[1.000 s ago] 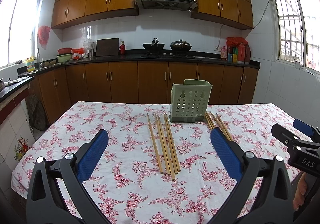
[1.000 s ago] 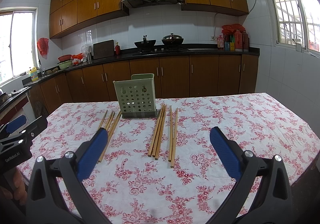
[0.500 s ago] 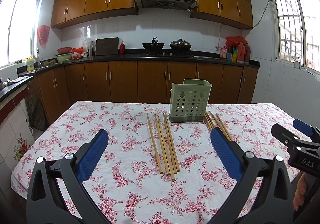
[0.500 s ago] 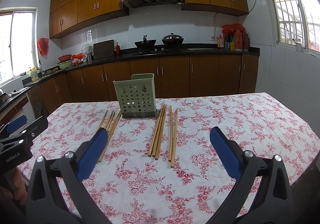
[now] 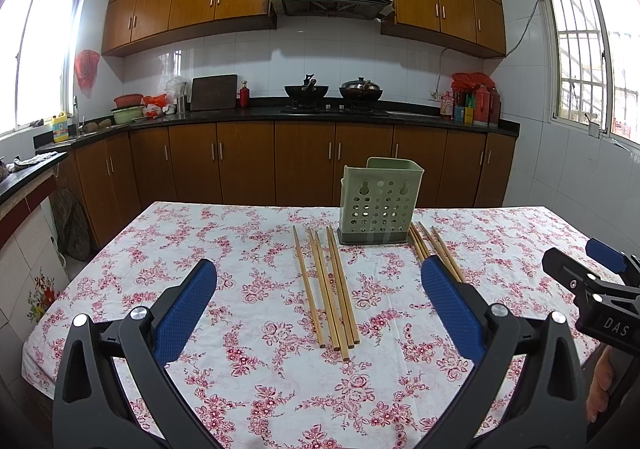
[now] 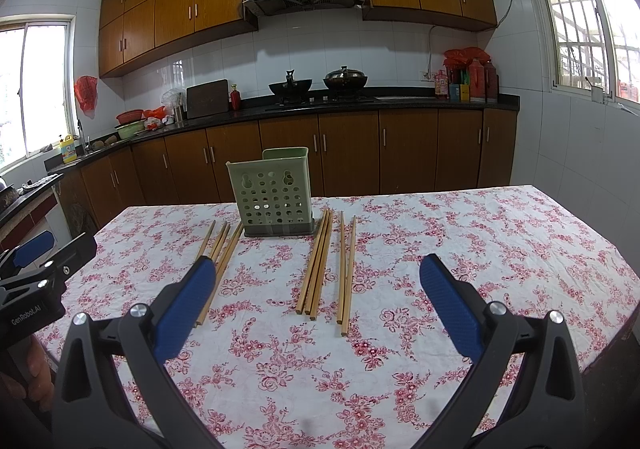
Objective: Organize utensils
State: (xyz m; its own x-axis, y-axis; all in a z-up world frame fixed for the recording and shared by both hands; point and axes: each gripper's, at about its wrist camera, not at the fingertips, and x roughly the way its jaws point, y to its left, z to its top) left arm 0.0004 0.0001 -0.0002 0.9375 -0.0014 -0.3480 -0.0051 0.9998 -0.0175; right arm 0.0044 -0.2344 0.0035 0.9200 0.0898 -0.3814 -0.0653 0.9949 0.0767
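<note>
Nothing has gone in yet: the green holder (image 5: 380, 201) stands at the far middle of the floral worktop (image 6: 480, 249) and looks empty through its holes. All the chopsticks lie flat, a left group (image 5: 326, 285) and a right group (image 6: 326, 265) flanking it. The left gripper (image 5: 320, 313) and the right gripper (image 6: 316, 309) hover over the near edge, jaws wide and holding nothing, so I judge the whole job remains.

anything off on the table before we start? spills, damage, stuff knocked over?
Nothing stands out. The green utensil holder stands upright, with chopsticks lying flat in loose groups to its left and right on the floral tablecloth. No spills or damage visible.
</note>
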